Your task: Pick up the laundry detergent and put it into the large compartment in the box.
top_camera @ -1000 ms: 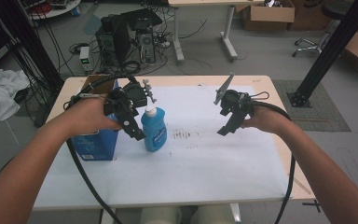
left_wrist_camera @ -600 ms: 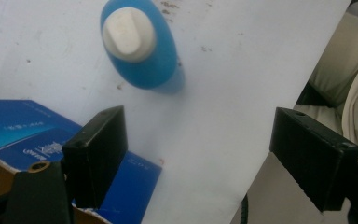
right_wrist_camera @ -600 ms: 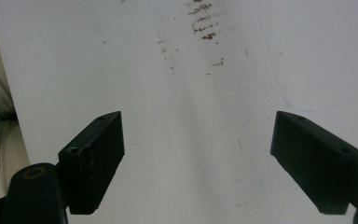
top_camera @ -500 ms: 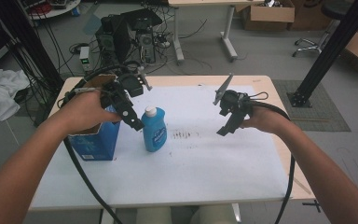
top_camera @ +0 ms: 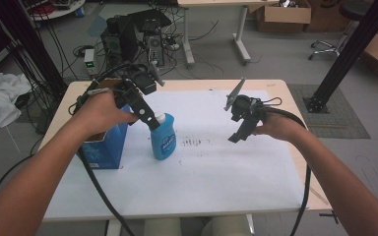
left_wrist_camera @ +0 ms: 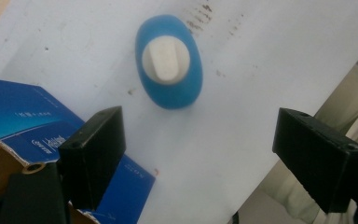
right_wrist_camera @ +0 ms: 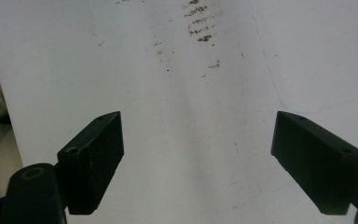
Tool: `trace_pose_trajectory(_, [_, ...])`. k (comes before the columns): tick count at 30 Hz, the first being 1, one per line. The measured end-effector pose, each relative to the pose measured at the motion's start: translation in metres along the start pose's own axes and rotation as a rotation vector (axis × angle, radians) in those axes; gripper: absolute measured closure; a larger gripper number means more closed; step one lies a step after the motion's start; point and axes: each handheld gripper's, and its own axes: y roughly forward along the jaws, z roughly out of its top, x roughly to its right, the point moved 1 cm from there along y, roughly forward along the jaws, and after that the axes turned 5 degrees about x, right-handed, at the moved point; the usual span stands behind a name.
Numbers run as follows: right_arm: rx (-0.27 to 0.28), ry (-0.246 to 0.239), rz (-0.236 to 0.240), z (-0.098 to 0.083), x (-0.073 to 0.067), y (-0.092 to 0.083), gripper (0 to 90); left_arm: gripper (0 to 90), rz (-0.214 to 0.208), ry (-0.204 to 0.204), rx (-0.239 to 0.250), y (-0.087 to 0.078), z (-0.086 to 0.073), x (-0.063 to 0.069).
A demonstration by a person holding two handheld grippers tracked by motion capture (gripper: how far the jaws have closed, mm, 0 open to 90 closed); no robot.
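On table, blue bottle [top_camera: 164, 139], label unreadable

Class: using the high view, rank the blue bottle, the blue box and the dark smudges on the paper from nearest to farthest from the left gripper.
1. Blue bottle, just below the left gripper.
2. Blue box, left, beneath the hand.
3. Dark smudges, right, mid-table.
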Motion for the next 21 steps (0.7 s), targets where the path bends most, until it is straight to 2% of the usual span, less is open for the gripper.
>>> trace_pose_trajectory(8, [0.004,-0.002,0.000,0.000,0.000,0.001,16.7,17.2,0.003,-0.062,-0.009,0.005,0.008,-0.005])
trace_pose_trajectory(16, [0.006,-0.001,0.000,0.000,0.001,0.001,16.7,17.7,0.026,-0.115,-0.030,0.013,0.015,-0.008])
trace_pose_trajectory(21, [0.007,-0.002,0.003,0.000,0.001,0.001,16.7,17.8,0.037,-0.123,-0.034,0.017,0.020,-0.010])
